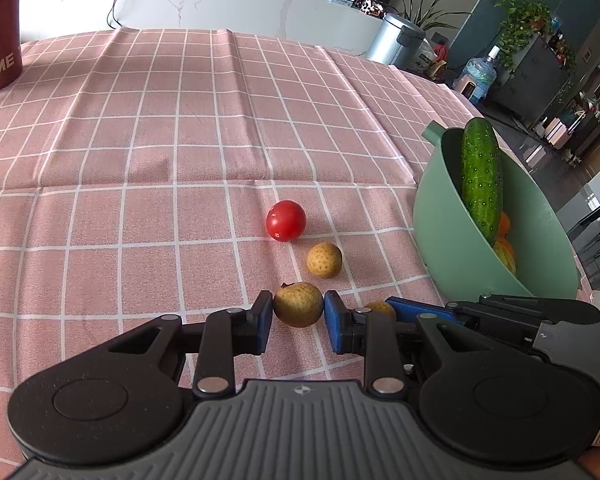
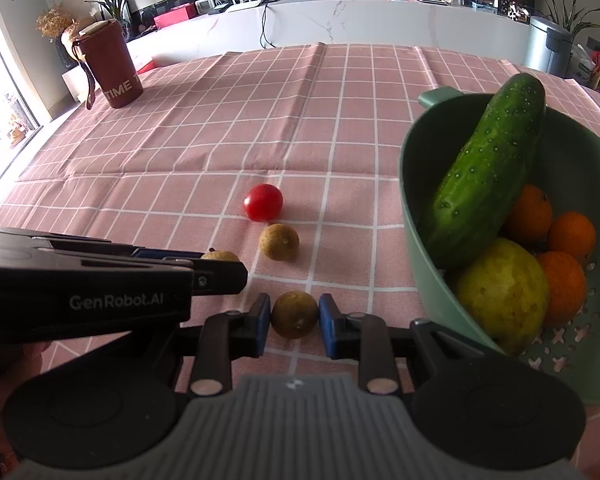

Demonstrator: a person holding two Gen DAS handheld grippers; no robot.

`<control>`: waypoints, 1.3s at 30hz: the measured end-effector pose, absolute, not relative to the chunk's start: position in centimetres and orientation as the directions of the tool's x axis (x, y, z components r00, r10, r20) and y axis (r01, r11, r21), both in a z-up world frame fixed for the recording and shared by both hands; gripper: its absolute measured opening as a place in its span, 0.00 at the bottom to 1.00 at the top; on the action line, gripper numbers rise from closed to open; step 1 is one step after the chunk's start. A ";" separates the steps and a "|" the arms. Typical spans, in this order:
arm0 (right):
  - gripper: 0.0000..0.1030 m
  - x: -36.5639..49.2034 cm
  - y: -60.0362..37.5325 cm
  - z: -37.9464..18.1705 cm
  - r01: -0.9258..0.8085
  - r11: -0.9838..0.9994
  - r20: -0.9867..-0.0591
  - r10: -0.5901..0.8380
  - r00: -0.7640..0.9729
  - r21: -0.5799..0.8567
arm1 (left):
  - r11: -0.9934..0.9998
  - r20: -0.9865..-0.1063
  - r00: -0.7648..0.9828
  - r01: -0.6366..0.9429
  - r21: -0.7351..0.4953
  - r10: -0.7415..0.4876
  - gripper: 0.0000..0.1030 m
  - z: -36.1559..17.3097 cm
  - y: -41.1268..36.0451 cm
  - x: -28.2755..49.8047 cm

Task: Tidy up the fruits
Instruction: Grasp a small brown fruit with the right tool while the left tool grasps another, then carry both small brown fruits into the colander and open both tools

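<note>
Low in centre frame of each wrist view, the left gripper (image 1: 299, 312) and the right gripper (image 2: 292, 318) each bracket a longan (image 1: 298, 304) (image 2: 294, 314), pads touching its widest part, a light, round, thin-shelled fruit that probably needs gentle pressure

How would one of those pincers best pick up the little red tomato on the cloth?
Across its round middle, coming down from above and the near side. The tomato is smooth, with no stem or handle, and stands apart from the brown fruit beside it, so the fingers should fit either flank.
</note>
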State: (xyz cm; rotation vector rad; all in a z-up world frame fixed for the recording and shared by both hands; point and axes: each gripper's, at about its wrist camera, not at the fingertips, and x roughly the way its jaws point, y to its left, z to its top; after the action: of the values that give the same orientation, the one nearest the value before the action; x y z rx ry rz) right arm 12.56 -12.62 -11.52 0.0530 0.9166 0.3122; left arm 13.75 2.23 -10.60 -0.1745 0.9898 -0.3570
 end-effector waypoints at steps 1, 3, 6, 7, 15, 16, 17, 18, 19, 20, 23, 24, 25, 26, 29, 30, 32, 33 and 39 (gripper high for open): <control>0.21 12.5 -12.6 -11.4 -0.248 0.953 -0.771 0.291 0.567 0.177 | 0.929 -0.784 0.499 0.212 -0.304 -0.370 0.30 -10.5 2.3 13.6; 0.21 12.3 -12.6 -11.2 -0.259 0.949 -0.768 0.300 0.566 0.180 | 0.929 -0.781 0.504 0.207 -0.305 -0.369 0.30 -10.1 2.3 13.2; 0.21 11.7 -12.4 -10.8 -0.292 0.939 -0.766 0.321 0.558 0.181 | 0.928 -0.774 0.512 0.209 -0.309 -0.373 0.30 -9.3 2.3 12.6; 0.21 11.4 -12.3 -10.6 -0.307 0.935 -0.765 0.325 0.555 0.175 | 0.928 -0.771 0.516 0.211 -0.307 -0.372 0.30 -8.9 2.3 12.4; 0.21 9.5 -13.8 -7.0 -0.371 0.917 -0.733 0.354 0.581 0.148 | 0.920 -0.742 0.544 0.233 -0.315 -0.392 0.30 -5.6 1.3 10.9; 0.21 9.3 -14.3 -6.5 -0.373 0.918 -0.728 0.349 0.590 0.137 | 0.920 -0.741 0.546 0.239 -0.309 -0.391 0.30 -5.1 0.9 10.7; 0.21 9.2 -14.7 -6.1 -0.373 0.919 -0.725 0.345 0.597 0.130 | 0.921 -0.740 0.549 0.246 -0.302 -0.389 0.30 -4.7 0.4 10.6; 0.21 9.1 -15.4 -5.5 -0.371 0.920 -0.721 0.340 0.603 0.124 | 0.919 -0.737 0.551 0.255 -0.299 -0.393 0.30 -4.3 0.0 10.5; 0.21 9.1 -16.2 -5.1 -0.366 0.922 -0.719 0.339 0.607 0.127 | 0.916 -0.731 0.552 0.268 -0.300 -0.401 0.30 -3.8 -0.4 10.3; 0.21 9.1 -16.9 -4.7 -0.361 0.923 -0.717 0.340 0.609 0.131 | 0.911 -0.725 0.554 0.282 -0.301 -0.410 0.30 -3.4 -1.0 10.1; 0.21 9.1 -19.2 -3.5 -0.346 0.929 -0.714 0.330 0.618 0.130 | 0.898 -0.715 0.547 0.323 -0.300 -0.436 0.30 -2.3 -2.7 9.9; 0.21 9.1 -19.9 -3.2 -0.343 0.931 -0.714 0.323 0.622 0.123 | 0.893 -0.713 0.544 0.337 -0.298 -0.443 0.30 -2.0 -3.3 9.8; 0.21 9.1 -20.7 -2.9 -0.337 0.934 -0.714 0.313 0.626 0.114 | 0.888 -0.710 0.541 0.351 -0.295 -0.450 0.30 -1.7 -4.0 9.7; 0.21 9.2 -21.2 -2.7 -0.335 0.936 -0.715 0.307 0.628 0.107 | 0.882 -0.707 0.538 0.370 -0.290 -0.458 0.30 -1.5 -4.8 9.6; 0.21 9.4 -23.3 -2.3 -0.330 0.939 -0.726 0.292 0.623 0.094 | 0.866 -0.703 0.528 0.418 -0.274 -0.477 0.30 -0.9 -7.1 9.2; 0.21 9.5 -24.0 -2.2 -0.329 0.940 -0.730 0.289 0.619 0.093 | 0.862 -0.704 0.523 0.429 -0.271 -0.482 0.30 -0.7 -7.7 9.2; 0.21 9.6 -24.9 -2.3 -0.327 0.942 -0.739 0.273 0.616 0.076 | 0.852 -0.709 0.507 0.449 -0.268 -0.490 0.30 -0.5 -9.3 9.3; 0.21 9.6 -25.5 -2.3 -0.327 0.943 -0.743 0.264 0.615 0.064 | 0.847 -0.714 0.495 0.459 -0.268 -0.495 0.30 -0.6 -9.9 9.4; 0.21 10.4 -28.1 -2.8 -0.370 0.928 -0.780 0.265 0.567 0.047 | 0.825 -0.753 0.427 0.499 -0.266 -0.501 0.30 -1.3 -13.5 10.1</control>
State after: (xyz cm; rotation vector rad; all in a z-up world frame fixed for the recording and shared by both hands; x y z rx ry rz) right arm 10.37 -28.11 -2.84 -0.1267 0.8929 0.3745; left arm 10.08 -13.45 -1.30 -0.0023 0.9412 -0.6243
